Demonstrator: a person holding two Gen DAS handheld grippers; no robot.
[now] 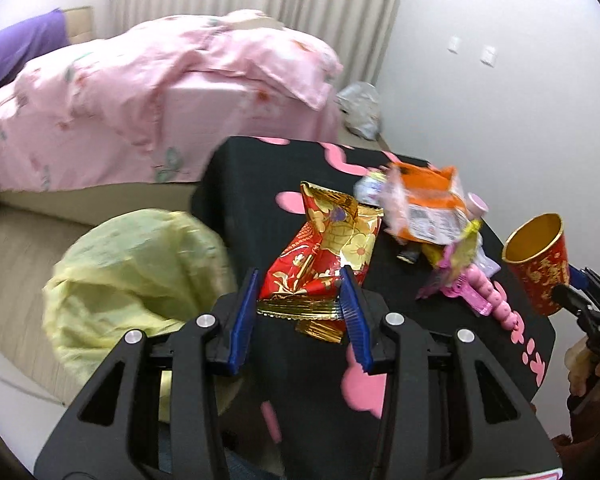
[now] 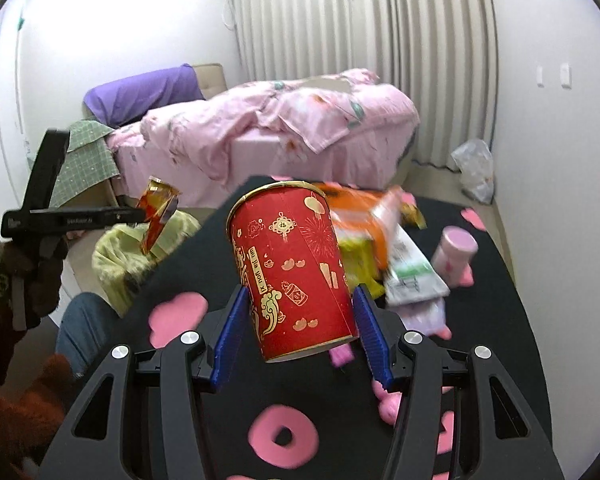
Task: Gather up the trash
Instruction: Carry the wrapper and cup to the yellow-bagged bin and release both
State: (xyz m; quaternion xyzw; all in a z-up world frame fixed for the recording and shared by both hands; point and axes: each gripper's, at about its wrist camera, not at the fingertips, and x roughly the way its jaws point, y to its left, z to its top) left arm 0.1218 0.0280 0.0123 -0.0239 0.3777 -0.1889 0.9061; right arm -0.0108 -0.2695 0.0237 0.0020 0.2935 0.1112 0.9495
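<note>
Two pieces lifted, none binned yet.
Left tool grasps the red-gold wrapper beside the green-lined bin, left of the bench; right tool grasps the red cup. Orange packet, bottle and pink toy remain far right.

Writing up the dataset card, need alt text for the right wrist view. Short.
The right gripper holds a red paper cup with gold print, tilted, above a black table with pink shapes. Further left, the left gripper holds a red and gold wrapper over a bin lined with a yellow-green bag; more litter and a pink-covered bed lie behind.
</note>
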